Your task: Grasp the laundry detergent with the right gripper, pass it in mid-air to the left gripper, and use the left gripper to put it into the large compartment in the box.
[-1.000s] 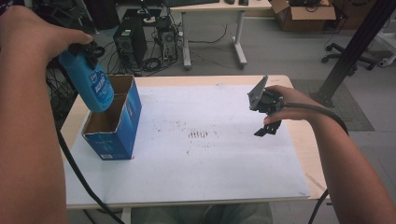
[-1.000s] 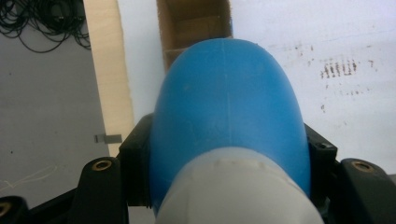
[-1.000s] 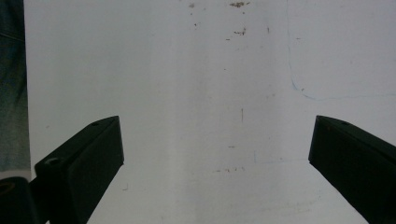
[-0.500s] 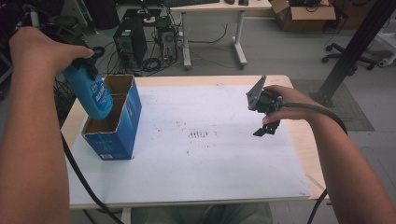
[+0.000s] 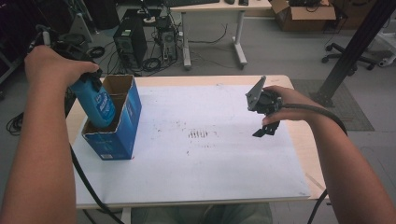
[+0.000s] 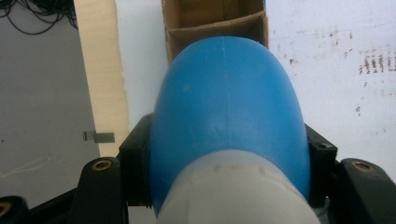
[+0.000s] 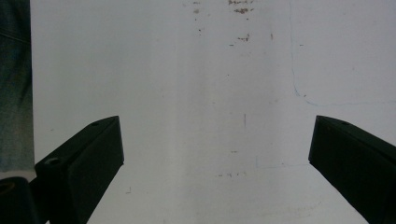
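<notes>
The left gripper [image 5: 88,88] pinches a smooth blue bottle [image 5: 99,105] with a pale cap, its base in the box [image 5: 122,133]; the right gripper [image 5: 264,129] has its jaws spread.

We see a smooth, slightly glossy blue plastic bottle [image 5: 98,105], a blue printed cardboard box [image 5: 122,126] with raw brown matt insides, and a pale wood surface [image 5: 303,154] under white, scuffed matt paper [image 5: 210,158].
</notes>
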A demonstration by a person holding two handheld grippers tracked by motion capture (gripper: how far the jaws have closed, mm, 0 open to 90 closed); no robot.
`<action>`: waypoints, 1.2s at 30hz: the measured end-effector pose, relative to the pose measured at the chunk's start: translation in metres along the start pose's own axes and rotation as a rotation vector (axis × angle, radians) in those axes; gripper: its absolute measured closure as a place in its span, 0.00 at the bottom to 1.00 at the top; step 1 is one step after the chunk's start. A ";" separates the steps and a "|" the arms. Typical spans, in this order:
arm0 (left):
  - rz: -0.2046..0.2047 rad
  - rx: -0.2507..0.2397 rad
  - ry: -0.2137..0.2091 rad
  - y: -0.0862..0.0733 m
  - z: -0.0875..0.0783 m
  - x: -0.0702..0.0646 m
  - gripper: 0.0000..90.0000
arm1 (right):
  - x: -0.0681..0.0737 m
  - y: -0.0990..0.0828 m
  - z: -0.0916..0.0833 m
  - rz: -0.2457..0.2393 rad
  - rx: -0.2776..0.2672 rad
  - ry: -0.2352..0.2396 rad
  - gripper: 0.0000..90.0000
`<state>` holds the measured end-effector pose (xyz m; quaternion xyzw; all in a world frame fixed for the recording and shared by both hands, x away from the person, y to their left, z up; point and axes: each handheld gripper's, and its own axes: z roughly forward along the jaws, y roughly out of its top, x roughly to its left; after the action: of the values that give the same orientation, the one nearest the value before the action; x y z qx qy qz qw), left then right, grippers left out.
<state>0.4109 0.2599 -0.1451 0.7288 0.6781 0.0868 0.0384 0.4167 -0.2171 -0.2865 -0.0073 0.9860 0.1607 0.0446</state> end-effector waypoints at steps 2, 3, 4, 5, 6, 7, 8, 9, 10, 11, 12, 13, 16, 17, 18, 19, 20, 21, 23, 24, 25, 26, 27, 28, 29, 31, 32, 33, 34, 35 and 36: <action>0.002 0.004 0.002 0.000 0.005 0.000 0.42 | 0.001 0.001 0.000 -0.006 0.000 -0.006 0.04; 0.001 0.005 0.002 0.000 0.006 0.000 0.42 | 0.001 0.001 0.000 -0.008 -0.001 -0.006 0.04; 0.004 0.006 0.004 0.000 0.009 -0.001 0.42 | 0.002 0.002 -0.001 -0.009 0.001 -0.006 0.04; 0.008 0.008 0.004 0.000 0.011 -0.001 0.42 | 0.003 0.003 -0.001 -0.013 0.001 -0.009 0.04; 0.007 0.011 0.003 0.000 0.014 -0.001 0.42 | 0.003 0.004 -0.001 -0.017 0.001 -0.007 0.04; 0.007 0.011 0.003 0.000 0.016 -0.001 0.42 | 0.003 0.004 -0.002 -0.018 0.003 -0.006 0.04; 0.011 0.012 0.005 0.000 0.018 -0.001 0.42 | 0.003 0.005 -0.002 -0.019 0.003 -0.007 0.04; 0.009 0.011 0.004 0.000 0.020 -0.001 0.42 | 0.004 0.005 -0.003 -0.021 0.003 -0.005 0.04; 0.009 0.011 0.004 -0.001 0.022 -0.001 0.42 | 0.004 0.006 -0.003 -0.022 0.004 -0.005 0.04; 0.010 0.015 0.005 -0.001 0.024 -0.001 0.42 | 0.004 0.006 -0.003 -0.022 0.005 -0.006 0.04; 0.009 0.015 0.004 -0.001 0.027 -0.001 0.42 | 0.004 0.006 -0.004 -0.023 0.005 -0.005 0.04; 0.010 0.017 0.004 -0.001 0.030 0.000 0.42 | 0.004 0.006 -0.004 -0.023 0.006 -0.005 0.04; 0.009 0.023 0.010 -0.002 0.039 0.000 0.42 | 0.003 0.006 -0.004 -0.025 0.007 -0.006 0.04; 0.011 0.025 0.011 -0.003 0.041 0.000 0.42 | 0.004 0.006 -0.005 -0.025 0.008 -0.009 0.04; 0.010 0.029 0.013 -0.003 0.044 0.000 0.42 | 0.004 0.006 -0.005 -0.025 0.008 -0.008 0.04; 0.010 0.031 0.012 -0.003 0.047 0.000 0.42 | 0.004 0.006 -0.005 -0.024 0.007 -0.005 0.04; 0.012 0.034 0.012 -0.003 0.049 0.000 0.42 | 0.004 0.006 -0.005 -0.023 0.010 -0.004 0.04; 0.015 0.035 0.013 -0.004 0.052 0.000 0.42 | 0.003 0.006 -0.005 -0.023 0.013 -0.003 0.04; 0.015 0.038 0.014 -0.004 0.057 -0.001 0.42 | 0.003 0.006 -0.004 -0.021 0.017 0.000 0.04; 0.015 0.041 0.014 -0.004 0.059 -0.001 0.42 | 0.003 0.006 -0.004 -0.021 0.018 0.000 0.04; 0.016 0.041 0.014 -0.004 0.060 -0.002 0.42 | 0.003 0.006 -0.003 -0.021 0.021 0.002 0.04; 0.015 0.042 0.015 -0.004 0.062 -0.002 0.42 | 0.003 0.006 -0.003 -0.022 0.022 0.004 0.04; 0.013 0.042 0.016 -0.004 0.064 -0.002 0.42 | 0.003 0.006 -0.003 -0.019 0.022 0.005 0.04; 0.018 0.049 0.019 -0.004 0.066 -0.003 0.42 | 0.003 0.006 -0.003 -0.019 0.023 0.006 0.04; 0.022 0.049 0.021 -0.003 0.068 -0.004 0.42 | 0.003 0.006 -0.003 -0.019 0.024 0.006 0.04; 0.028 0.053 0.021 -0.003 0.072 -0.006 0.42 | 0.002 0.005 -0.002 -0.014 0.023 0.006 0.04; 0.037 0.055 0.022 -0.003 0.075 -0.008 0.42 | 0.002 0.005 -0.002 -0.014 0.023 0.006 0.04; 0.039 0.056 0.021 -0.003 0.077 -0.009 0.42 | 0.002 0.004 -0.001 -0.012 0.021 0.006 0.04; 0.041 0.058 0.022 -0.003 0.078 -0.009 0.42 | 0.002 0.004 -0.001 -0.014 0.021 0.007 0.04; 0.039 0.061 0.024 -0.003 0.081 -0.010 0.42 | 0.003 0.004 -0.002 -0.013 0.022 0.006 0.04; 0.036 0.058 0.029 -0.003 0.083 -0.011 0.42 | 0.003 0.004 -0.002 -0.011 0.019 0.006 0.04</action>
<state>0.4218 0.2547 -0.2276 0.7404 0.6675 0.0783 0.0059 0.4137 -0.2141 -0.2836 -0.0129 0.9876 0.1508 0.0424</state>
